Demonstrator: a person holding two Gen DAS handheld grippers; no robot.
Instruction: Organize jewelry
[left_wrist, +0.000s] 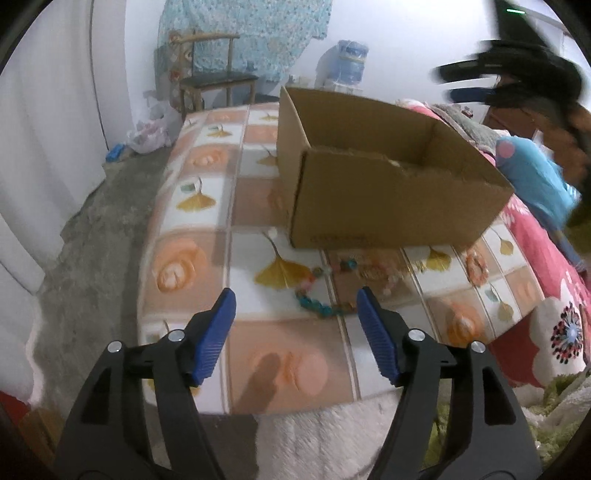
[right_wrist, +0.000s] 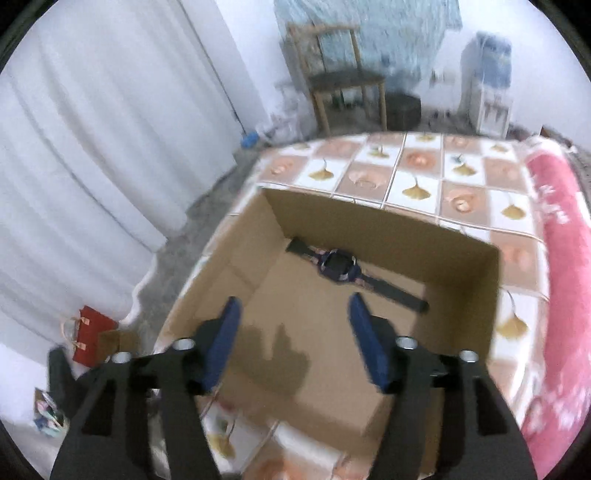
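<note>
An open cardboard box (left_wrist: 388, 199) stands on a table with a tiled leaf-pattern cloth (left_wrist: 199, 258). A beaded necklace (left_wrist: 325, 288) with teal, orange and pale beads lies on the cloth in front of the box. My left gripper (left_wrist: 295, 299) is open and empty, low over the table, its fingertips either side of the necklace's near end. My right gripper (right_wrist: 293, 306) is open and empty above the box (right_wrist: 461, 273). A dark wristwatch (right_wrist: 338, 266) lies on the box floor toward its far wall. The right gripper also shows blurred at the top right of the left wrist view (left_wrist: 491, 81).
A red floral blanket (left_wrist: 546, 280) lies along the table's right side, with a blue cloth (left_wrist: 532, 173) on it. A wooden chair (right_wrist: 343, 81) and a water dispenser (right_wrist: 487, 77) stand behind. A red gift bag (right_wrist: 92, 336) sits on the floor at left.
</note>
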